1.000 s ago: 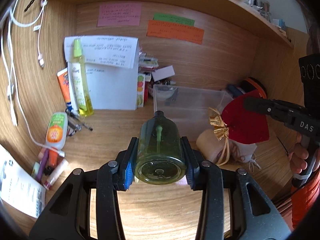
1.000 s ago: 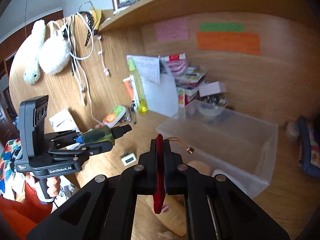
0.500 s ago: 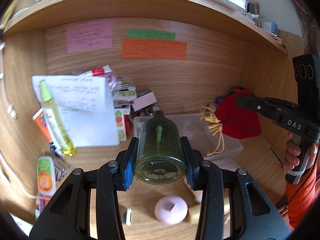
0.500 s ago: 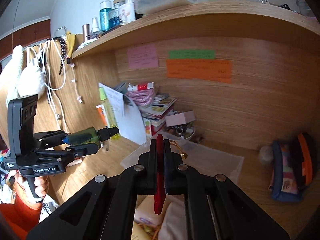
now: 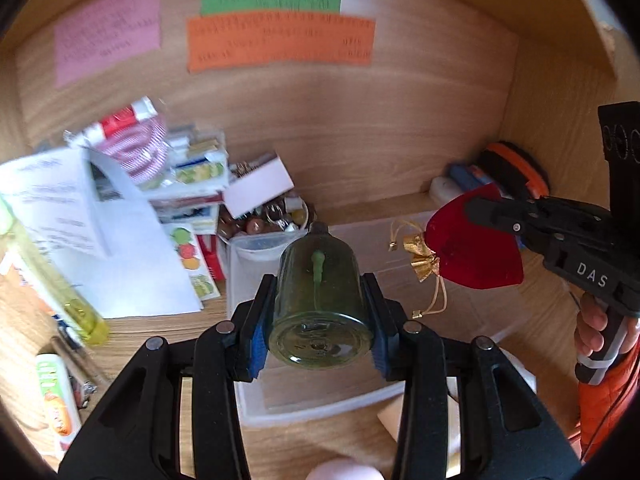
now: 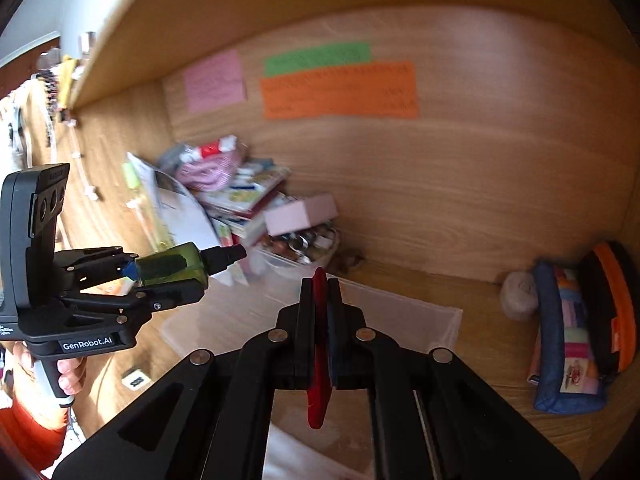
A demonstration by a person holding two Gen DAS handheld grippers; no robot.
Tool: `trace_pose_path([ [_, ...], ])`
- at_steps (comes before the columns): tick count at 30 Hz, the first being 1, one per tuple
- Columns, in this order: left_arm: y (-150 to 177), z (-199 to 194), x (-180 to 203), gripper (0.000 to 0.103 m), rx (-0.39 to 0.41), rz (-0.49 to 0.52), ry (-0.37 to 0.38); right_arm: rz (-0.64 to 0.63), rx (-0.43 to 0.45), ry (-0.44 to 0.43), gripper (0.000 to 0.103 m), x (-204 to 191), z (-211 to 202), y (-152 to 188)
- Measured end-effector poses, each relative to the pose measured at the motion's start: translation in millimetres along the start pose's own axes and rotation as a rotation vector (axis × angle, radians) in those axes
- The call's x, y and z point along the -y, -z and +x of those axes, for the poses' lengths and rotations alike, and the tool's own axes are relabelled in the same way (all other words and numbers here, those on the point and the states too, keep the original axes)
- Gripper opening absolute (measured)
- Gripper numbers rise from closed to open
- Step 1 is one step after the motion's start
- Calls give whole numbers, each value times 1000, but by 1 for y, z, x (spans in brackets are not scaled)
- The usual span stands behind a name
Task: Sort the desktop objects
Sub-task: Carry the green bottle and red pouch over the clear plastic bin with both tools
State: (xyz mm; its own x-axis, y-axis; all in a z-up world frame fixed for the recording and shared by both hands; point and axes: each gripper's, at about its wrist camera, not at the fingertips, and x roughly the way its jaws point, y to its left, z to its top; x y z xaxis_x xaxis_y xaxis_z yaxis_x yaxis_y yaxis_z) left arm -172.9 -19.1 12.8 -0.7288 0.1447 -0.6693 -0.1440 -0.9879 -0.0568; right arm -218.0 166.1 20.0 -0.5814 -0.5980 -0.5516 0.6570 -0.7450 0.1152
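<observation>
Both grippers arriving over the clear bin

The left gripper (image 5: 320,316) is clamping the green bottle (image 5: 320,296); the right gripper (image 6: 320,320) is pinching the red pouch (image 5: 476,246) at 3 o'clock. Both have swung from the cluttered left side, so the clear bin (image 5: 280,408) is sitting beneath, ready for drops

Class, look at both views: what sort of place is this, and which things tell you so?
Probably a home study desk nook: coloured paper notes stuck on the wooden back panel, a leaning pile of books and papers, and a patchwork pencil case on the desktop.
</observation>
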Motion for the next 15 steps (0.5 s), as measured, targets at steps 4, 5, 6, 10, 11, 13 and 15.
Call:
trace_pose_path([
  [4, -1, 31, 1, 41, -55, 9, -4, 14, -44, 7, 4, 10, 24, 9],
  [5, 0, 38, 1, 41, -66, 10, -3, 13, -58, 8, 4, 11, 30, 12],
  [6, 0, 44, 2, 41, -78, 11, -4, 10, -68, 13, 4, 11, 35, 14],
  [10, 4, 60, 4, 41, -102, 24, -16, -8, -114, 37, 4, 11, 50, 24],
  [11, 5, 63, 4, 41, -107, 26, -17, -11, -120, 41, 4, 12, 52, 26],
  [13, 7, 71, 4, 41, -120, 32, -25, -20, -136, 62, 4, 11, 57, 31],
  [15, 9, 75, 4, 41, -131, 38, -29, -30, -149, 81, 4, 12, 64, 33],
])
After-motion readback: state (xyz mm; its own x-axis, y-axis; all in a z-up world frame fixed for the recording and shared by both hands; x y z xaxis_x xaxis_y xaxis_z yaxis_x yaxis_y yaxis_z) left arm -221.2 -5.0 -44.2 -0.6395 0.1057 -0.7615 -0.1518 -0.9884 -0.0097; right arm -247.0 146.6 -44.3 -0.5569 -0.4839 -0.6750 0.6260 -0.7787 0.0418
